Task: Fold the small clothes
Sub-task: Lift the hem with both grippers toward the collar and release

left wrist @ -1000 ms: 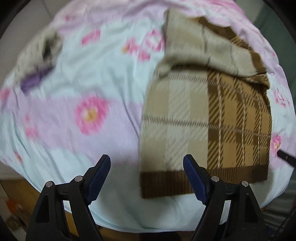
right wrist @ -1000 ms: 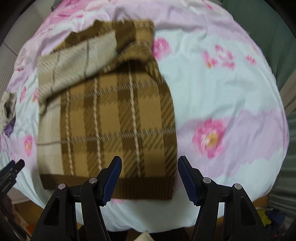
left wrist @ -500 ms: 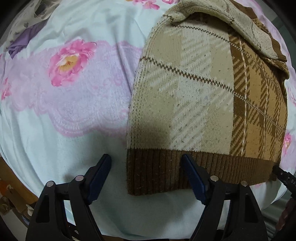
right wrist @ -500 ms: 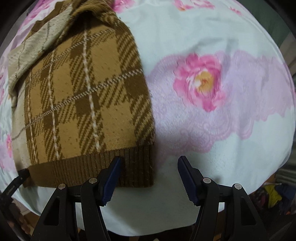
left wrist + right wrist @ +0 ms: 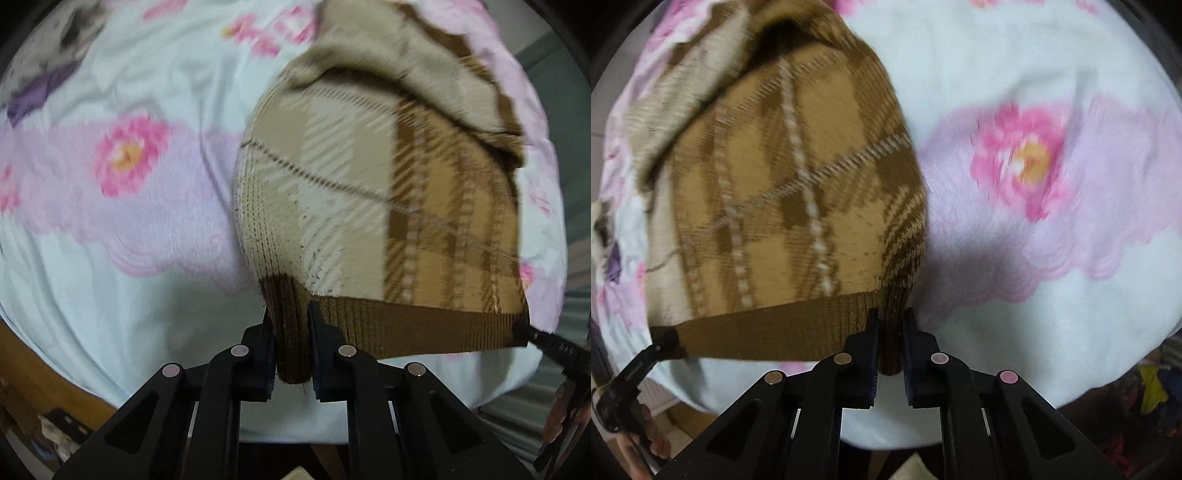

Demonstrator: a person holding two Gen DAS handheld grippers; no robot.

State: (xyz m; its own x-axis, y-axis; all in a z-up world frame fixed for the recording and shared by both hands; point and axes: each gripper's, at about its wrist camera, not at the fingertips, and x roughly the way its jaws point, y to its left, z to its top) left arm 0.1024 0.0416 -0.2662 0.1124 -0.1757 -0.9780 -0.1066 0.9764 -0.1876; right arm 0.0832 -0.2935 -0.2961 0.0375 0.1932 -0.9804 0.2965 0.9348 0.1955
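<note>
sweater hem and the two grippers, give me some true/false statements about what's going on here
1. The left gripper is shut on a corner of the plaid sweater at its brown ribbed hem. True.
2. The right gripper hangs open above the bedding. False: it is shut on the hem's other corner.
3. The sweater lies on a floral blanket with pink flowers. True.
4. The sweater is a plain grey knit. False: it is a tan, cream and brown plaid.
5. The ribbed hem runs between the two grippers. True.
6. A sleeve hangs over the bed's edge. False: a beige sleeve is folded across the sweater's upper part.
</note>
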